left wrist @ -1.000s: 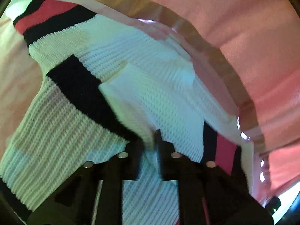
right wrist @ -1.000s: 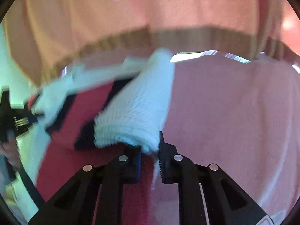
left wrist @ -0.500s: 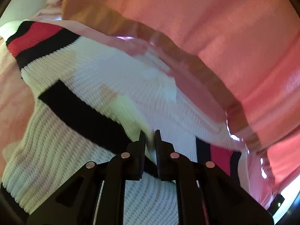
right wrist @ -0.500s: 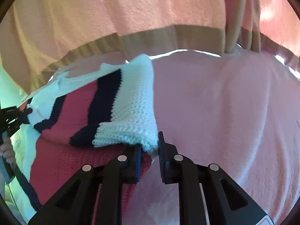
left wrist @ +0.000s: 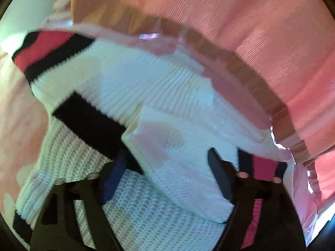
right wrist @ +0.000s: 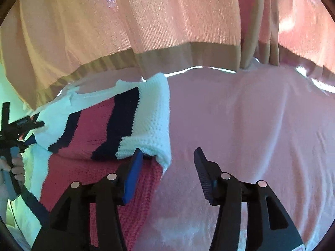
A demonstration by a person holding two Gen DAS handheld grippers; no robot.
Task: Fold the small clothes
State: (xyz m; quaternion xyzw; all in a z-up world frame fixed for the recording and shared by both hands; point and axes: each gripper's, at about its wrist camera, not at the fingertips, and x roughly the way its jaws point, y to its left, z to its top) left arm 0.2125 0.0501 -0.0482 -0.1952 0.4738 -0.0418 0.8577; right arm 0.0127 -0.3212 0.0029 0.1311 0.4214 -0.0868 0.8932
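Observation:
A small knitted sweater (left wrist: 129, 87), white with black and red stripes, lies on a pink blanket. In the left wrist view my left gripper (left wrist: 167, 163) hovers just over it, jaws opening, with a folded white flap (left wrist: 180, 167) lying loose between them. In the right wrist view the sweater (right wrist: 100, 129) lies folded at the left. My right gripper (right wrist: 167, 156) stands at its white corner (right wrist: 161, 154), jaws opening; the corner rests against the left pad and is not pinched. The left gripper (right wrist: 31, 123) shows at the far left, held by a hand (right wrist: 16, 167).
The pink blanket (right wrist: 251, 136) spreads to the right of the sweater. A pink curtain with a tan hem (right wrist: 167, 31) hangs behind the bed edge, also seen as the curtain (left wrist: 261, 41) in the left wrist view.
Both grippers were shut on the sweater's edges and have let go, their jaws now apart. The folded sweater has settled flat on the blanket. The right gripper has shifted slightly.

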